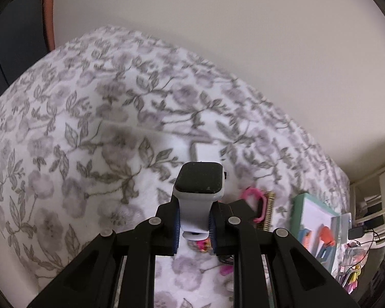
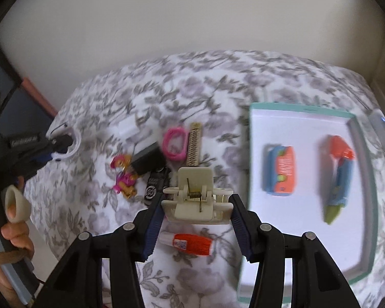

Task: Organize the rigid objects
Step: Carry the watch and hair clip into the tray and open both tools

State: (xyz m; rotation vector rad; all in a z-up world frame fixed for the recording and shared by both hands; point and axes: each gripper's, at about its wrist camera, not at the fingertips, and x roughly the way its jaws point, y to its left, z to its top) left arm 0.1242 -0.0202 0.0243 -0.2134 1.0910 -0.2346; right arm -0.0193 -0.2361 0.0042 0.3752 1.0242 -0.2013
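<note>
Smartwatch, black face, pale grey strap

My left tool points steeply down, its two black fingers drawn in close on a strap pinched between the blue pads. My right tool tilts down at much the same angle, its fingers standing about half apart with the pads pressing both ends of a pale clip. In the right wrist view my left hand shows at the left edge, fingers wrapped round the left tool's handle.
</note>
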